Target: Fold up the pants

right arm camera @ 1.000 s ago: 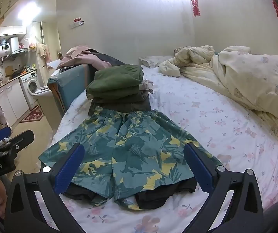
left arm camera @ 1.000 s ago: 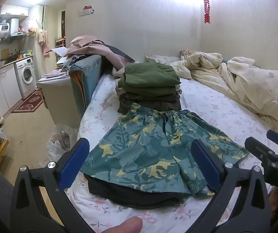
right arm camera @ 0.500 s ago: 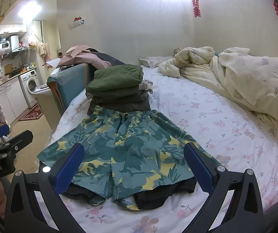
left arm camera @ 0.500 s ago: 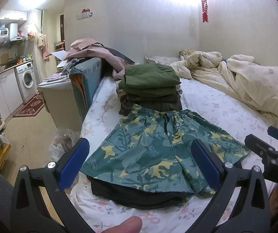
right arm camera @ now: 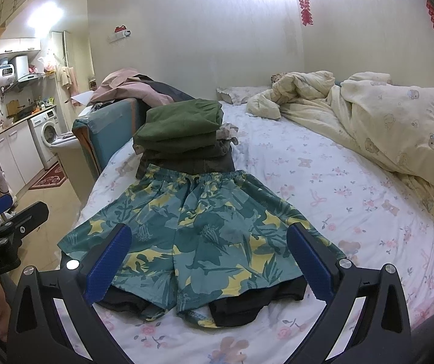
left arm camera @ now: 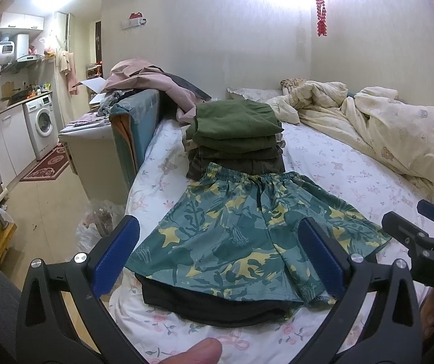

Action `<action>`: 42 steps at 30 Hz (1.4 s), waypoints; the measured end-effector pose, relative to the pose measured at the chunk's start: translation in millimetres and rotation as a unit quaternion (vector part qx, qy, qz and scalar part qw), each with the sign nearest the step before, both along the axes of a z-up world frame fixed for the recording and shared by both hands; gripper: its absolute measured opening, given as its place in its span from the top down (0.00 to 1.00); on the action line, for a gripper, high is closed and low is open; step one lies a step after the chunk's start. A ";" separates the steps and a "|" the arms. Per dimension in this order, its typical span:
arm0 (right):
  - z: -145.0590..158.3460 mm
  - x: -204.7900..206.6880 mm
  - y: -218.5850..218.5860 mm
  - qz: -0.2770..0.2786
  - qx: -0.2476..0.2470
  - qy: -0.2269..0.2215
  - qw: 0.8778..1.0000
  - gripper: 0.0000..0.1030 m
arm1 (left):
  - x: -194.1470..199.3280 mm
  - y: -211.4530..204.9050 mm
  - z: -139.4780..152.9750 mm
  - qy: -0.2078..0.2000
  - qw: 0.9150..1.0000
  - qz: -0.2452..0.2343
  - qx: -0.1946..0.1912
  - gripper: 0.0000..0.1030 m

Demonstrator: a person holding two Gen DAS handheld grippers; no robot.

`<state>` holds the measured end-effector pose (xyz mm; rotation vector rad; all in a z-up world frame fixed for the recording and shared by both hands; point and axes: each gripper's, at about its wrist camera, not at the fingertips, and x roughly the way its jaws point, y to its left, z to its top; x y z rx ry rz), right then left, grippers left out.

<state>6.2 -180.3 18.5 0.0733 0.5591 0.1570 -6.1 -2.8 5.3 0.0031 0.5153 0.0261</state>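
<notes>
Left wrist view: left gripper (left arm camera: 218, 253), fingers spread wide, empty, above bed (left arm camera: 353, 179) near edge; patterned shorts (left arm camera: 247, 230) flat beyond it. Right wrist view: right gripper (right arm camera: 208, 261) wide, empty; shorts beneath, folded stack (right arm camera: 183, 133) behind waistband, bare sheet rightward.

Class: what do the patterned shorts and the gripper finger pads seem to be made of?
Patterned shorts: thin woven fabric, probably polyester; it lies flat, matte, with a gathered elastic waistband. Finger pads: blue, ridged, likely rubber or printed plastic.
</notes>
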 end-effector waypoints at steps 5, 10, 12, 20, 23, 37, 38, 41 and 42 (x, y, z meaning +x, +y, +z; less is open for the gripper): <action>-0.9 1.0 -0.6 0.002 0.000 -0.001 1.000 0.00 | 0.0 0.0 0.2 0.000 1.000 0.000 -0.001 0.00; -2.4 0.7 -0.8 0.002 0.004 -0.001 1.000 0.00 | -0.3 -0.2 0.6 -0.002 1.000 -0.001 0.005 0.00; -2.5 -0.5 0.1 0.002 0.001 -0.002 1.000 0.00 | 0.0 -0.8 1.5 -0.001 1.000 -0.001 0.007 0.00; -2.6 -1.5 1.5 0.003 0.004 -0.001 1.000 0.00 | 1.2 -0.7 1.1 -0.001 1.000 0.003 0.010 0.00; -1.9 -1.8 1.6 0.004 0.004 -0.001 1.000 0.00 | 2.3 0.3 -1.5 0.003 1.000 0.007 0.006 0.00; -2.4 -2.1 2.6 0.004 0.006 0.000 1.000 0.00 | 2.3 2.6 -2.8 0.003 1.000 0.005 0.005 0.00; -2.4 -1.8 2.7 0.005 0.005 0.001 1.000 0.00 | 2.0 2.6 -3.0 0.002 1.000 0.004 0.003 0.00; -2.1 -1.9 2.1 0.006 0.009 0.002 1.000 0.00 | 2.3 0.9 -3.6 0.001 1.000 0.006 0.005 0.00; -1.9 -2.3 2.3 0.007 0.009 0.001 1.000 0.00 | 2.3 0.2 -3.9 0.002 1.000 0.006 0.006 0.00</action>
